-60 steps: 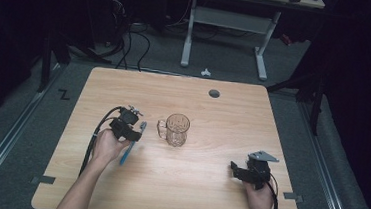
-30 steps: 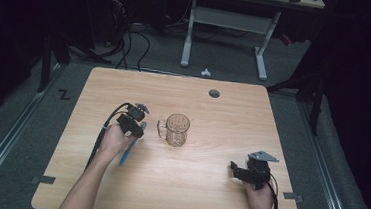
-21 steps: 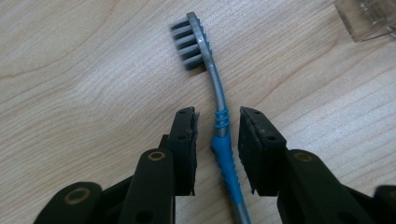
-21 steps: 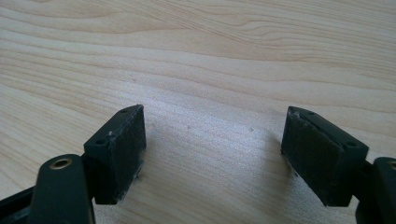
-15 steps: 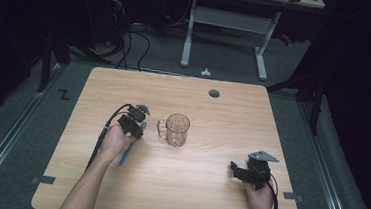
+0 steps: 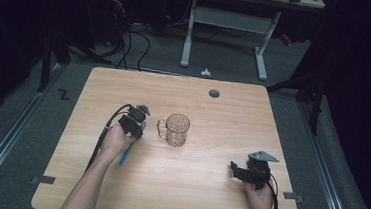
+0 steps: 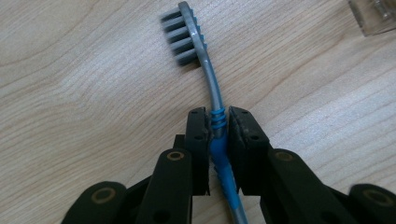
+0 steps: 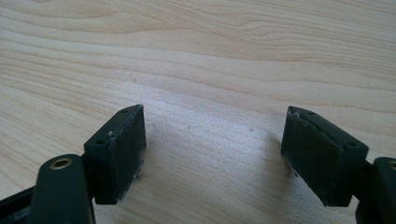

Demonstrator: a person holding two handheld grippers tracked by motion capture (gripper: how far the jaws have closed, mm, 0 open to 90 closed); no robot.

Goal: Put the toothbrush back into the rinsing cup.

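L gripper (image 7: 218,135) jaws pinching toothbrush (image 7: 205,70) | R gripper (image 8: 212,154) jaws spread, idle | prob next: lift brush, drop in mug (image 6: 177,129) just right

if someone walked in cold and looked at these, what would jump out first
Probably the blue and grey toothbrush clamped by its ribbed neck in the left gripper, bristle head sticking out over the wooden table. Next, the clear glass mug standing upright near the table's middle, just right of that gripper in the high view. The right gripper sits open with nothing between its jaws, low over bare wood near the table's front right.
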